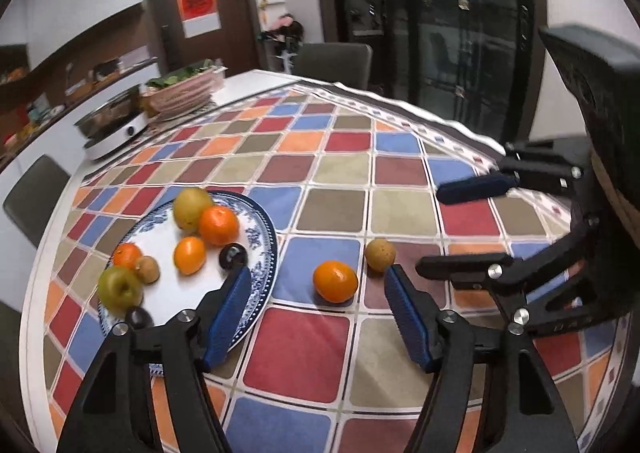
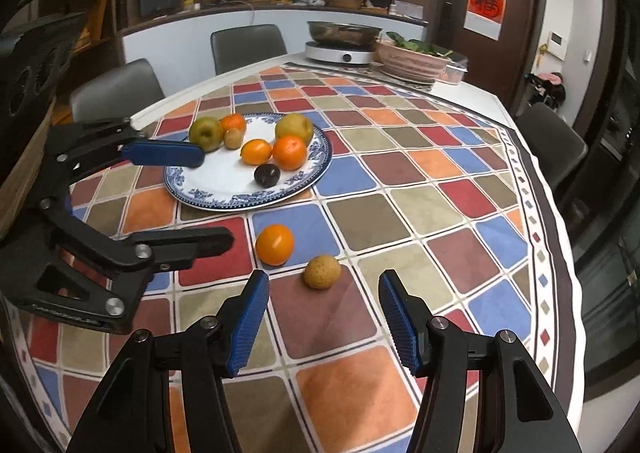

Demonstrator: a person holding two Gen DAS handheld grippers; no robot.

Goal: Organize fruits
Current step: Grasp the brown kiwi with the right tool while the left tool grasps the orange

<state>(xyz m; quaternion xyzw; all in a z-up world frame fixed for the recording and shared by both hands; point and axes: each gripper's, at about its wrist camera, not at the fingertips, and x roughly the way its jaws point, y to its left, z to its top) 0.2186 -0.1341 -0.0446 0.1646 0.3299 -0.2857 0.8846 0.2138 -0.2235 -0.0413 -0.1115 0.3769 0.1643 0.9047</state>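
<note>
Both jaws gape empty over 2 loose fruits, orange [image 2: 275,244] and brown fruit [image 2: 322,272]; no legible labels.

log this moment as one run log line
left gripper: open, empty | right gripper: open, empty | plate: holds fruit | orange, brown fruit: on tablecloth, off plate

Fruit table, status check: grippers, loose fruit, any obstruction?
Left gripper open, empty; right gripper open, empty. Orange and small brown fruit loose on tablecloth, off the plate. Nothing blocking either.
</note>
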